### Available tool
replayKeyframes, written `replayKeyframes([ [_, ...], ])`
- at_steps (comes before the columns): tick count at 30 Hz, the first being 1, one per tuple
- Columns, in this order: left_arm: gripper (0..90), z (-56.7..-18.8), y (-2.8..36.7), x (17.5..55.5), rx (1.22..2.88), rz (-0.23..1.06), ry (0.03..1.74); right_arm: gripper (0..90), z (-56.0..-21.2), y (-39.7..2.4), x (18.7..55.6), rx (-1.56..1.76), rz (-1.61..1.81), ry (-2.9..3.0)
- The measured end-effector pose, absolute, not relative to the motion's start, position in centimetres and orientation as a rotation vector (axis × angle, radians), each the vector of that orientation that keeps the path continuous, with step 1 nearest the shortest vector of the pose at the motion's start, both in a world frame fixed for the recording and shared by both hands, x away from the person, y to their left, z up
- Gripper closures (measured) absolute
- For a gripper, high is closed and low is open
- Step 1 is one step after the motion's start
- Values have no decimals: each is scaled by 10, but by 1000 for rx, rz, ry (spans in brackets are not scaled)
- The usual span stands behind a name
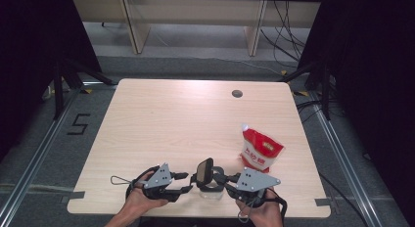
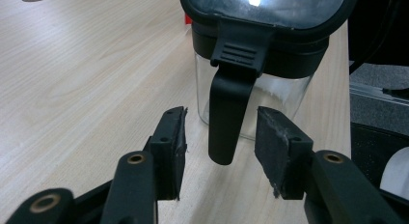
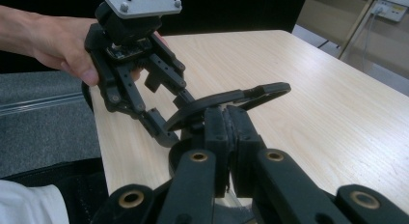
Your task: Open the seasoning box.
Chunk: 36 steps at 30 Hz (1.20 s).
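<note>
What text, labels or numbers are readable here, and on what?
"5": black tape mark on the floor, left of the table.
Red and white pouch: a line of white characters on its front, too blurred to read.
Glass jar and its black lid: no lettering seen.

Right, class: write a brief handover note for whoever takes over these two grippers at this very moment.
Left gripper: open, jaws either side of the hanging latch, not touching it.
Right gripper: shut on the rim of the black lid.
Things: clear jar at the near edge of the table; red-and-white pouch lies to its right, untouched.
Done: lid gripped; it looks tilted up.
Left: probably take the latch and finish opening.
</note>
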<state>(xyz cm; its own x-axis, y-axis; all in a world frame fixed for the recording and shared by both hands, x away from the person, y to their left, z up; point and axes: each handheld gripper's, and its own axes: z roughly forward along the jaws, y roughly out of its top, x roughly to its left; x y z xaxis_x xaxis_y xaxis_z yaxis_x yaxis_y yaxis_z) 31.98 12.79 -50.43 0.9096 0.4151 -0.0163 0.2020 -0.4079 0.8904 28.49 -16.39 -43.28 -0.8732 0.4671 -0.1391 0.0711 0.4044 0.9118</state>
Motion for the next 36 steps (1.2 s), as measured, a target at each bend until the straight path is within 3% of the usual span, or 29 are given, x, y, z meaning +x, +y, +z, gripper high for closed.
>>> replayKeyframes([
  [15, 712, -508, 121, 322, 2002, 227, 426, 887, -426, -148, 288, 437, 1480, 2298],
  [36, 733, -507, 121, 321, 2012, 262, 420, 887, -423, -128, 292, 396, 1501, 2316],
])
